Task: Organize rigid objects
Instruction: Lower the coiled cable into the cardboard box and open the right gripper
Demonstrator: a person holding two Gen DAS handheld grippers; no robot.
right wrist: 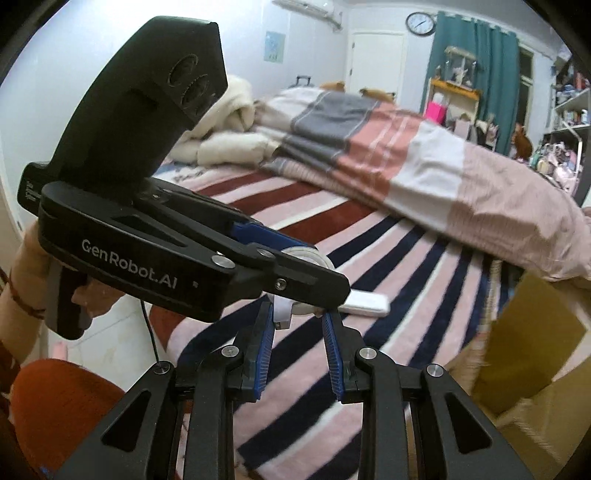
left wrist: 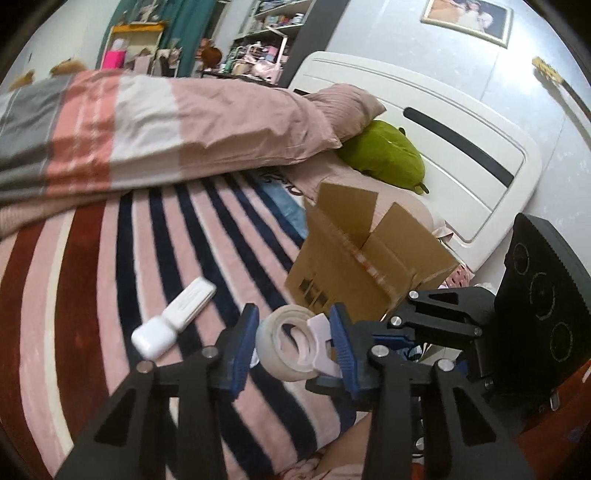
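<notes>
My left gripper (left wrist: 293, 341) is shut on a clear tape roll (left wrist: 284, 345) with a pale pink dispenser piece (left wrist: 323, 345), held above the striped blanket (left wrist: 110, 258). In the right wrist view the roll (right wrist: 306, 258) shows beyond the left gripper's body. My right gripper (right wrist: 299, 332) is open, its blue pads either side of the pink dispenser piece (right wrist: 281, 309) without closing on it. A white earbud case (left wrist: 153, 338) and a white flat box (left wrist: 190, 304) lie on the blanket left of the roll. An open cardboard box (left wrist: 365, 258) stands just beyond.
A folded pink and grey duvet (left wrist: 147, 122) lies across the bed. A green plush toy (left wrist: 384, 155) and a pillow (left wrist: 347, 103) rest by the white headboard (left wrist: 461, 140). Cluttered shelves (left wrist: 266, 33) stand at the back. A rolled white blanket (right wrist: 229, 122) lies far off.
</notes>
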